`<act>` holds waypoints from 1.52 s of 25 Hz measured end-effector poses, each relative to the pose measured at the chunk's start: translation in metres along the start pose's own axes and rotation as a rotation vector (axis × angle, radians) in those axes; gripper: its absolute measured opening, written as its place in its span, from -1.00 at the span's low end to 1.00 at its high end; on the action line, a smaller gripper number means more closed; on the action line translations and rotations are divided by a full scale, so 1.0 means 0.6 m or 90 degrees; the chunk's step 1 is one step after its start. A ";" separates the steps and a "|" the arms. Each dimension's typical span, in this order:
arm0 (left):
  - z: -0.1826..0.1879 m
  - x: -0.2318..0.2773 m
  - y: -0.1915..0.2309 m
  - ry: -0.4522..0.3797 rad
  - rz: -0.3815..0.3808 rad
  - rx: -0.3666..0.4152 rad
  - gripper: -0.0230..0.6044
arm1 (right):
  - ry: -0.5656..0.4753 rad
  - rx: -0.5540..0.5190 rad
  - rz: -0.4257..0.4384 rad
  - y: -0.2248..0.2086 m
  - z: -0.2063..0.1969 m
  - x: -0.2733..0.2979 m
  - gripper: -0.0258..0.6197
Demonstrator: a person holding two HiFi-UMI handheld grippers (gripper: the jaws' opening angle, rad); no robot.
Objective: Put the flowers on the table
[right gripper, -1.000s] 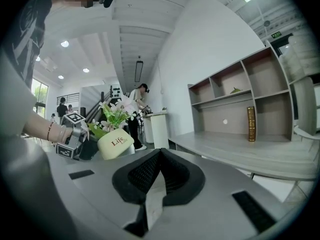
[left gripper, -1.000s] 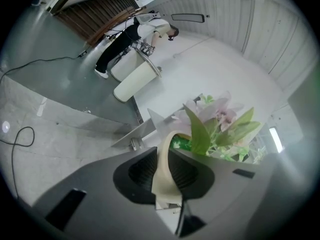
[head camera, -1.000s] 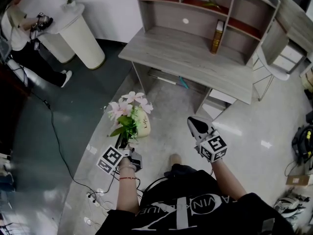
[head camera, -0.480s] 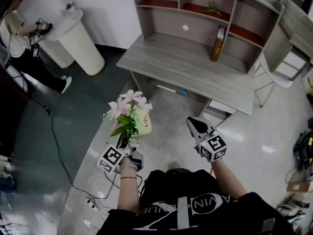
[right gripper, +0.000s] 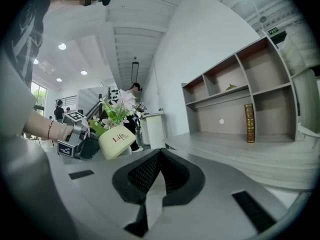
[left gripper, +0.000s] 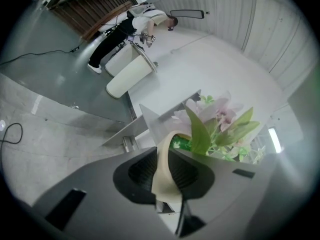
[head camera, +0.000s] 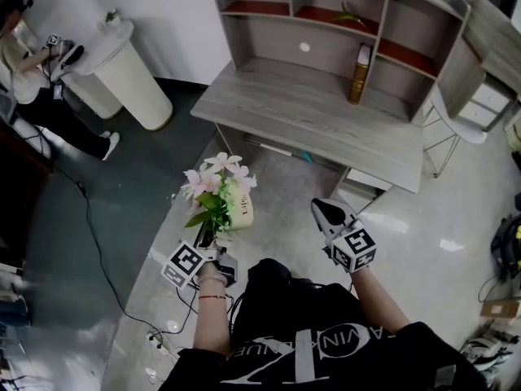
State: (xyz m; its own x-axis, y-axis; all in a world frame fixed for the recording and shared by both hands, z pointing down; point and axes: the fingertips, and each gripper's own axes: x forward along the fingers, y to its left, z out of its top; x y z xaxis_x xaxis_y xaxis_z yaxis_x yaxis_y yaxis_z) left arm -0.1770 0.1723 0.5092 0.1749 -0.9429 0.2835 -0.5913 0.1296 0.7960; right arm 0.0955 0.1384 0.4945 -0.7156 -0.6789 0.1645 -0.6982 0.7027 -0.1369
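A cream pot [head camera: 239, 208] of pink flowers [head camera: 216, 173] with green leaves hangs tilted over the floor, short of the grey wooden table [head camera: 309, 112]. My left gripper [head camera: 208, 235] is shut on the pot's rim. In the left gripper view the cream rim [left gripper: 163, 170] is pinched between the black pads, with the flowers [left gripper: 215, 119] beyond. My right gripper [head camera: 320, 207] hovers to the right, shut and empty. The right gripper view has its pads meeting at the tips [right gripper: 160, 153], the pot [right gripper: 116, 140] at the left and the table [right gripper: 240, 151] ahead.
A shelf unit stands on the table's back with a brown book [head camera: 358, 63] upright in it. A white pedestal [head camera: 134, 72] and a person [head camera: 32, 72] are at the far left. A cable [head camera: 98, 243] runs over the floor. A white chair [head camera: 453, 112] stands at the right.
The table has come slightly nearer in the head view. Both grippers and the pot keep the same pose relative to each other.
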 end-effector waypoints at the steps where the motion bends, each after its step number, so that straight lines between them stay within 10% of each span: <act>1: -0.002 0.000 0.002 0.003 0.004 -0.001 -0.71 | 0.001 0.002 0.000 -0.001 -0.001 0.001 -0.89; 38: 0.130 0.361 -0.010 0.099 -0.009 0.001 -0.71 | 0.031 0.027 -0.067 -0.203 0.063 0.251 -0.89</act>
State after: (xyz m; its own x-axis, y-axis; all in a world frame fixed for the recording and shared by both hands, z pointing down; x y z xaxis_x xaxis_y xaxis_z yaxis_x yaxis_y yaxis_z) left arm -0.1967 -0.0568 0.5240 0.3020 -0.8859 0.3520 -0.5898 0.1165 0.7991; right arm 0.0722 -0.0575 0.4992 -0.6365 -0.7369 0.2276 -0.7709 0.6173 -0.1570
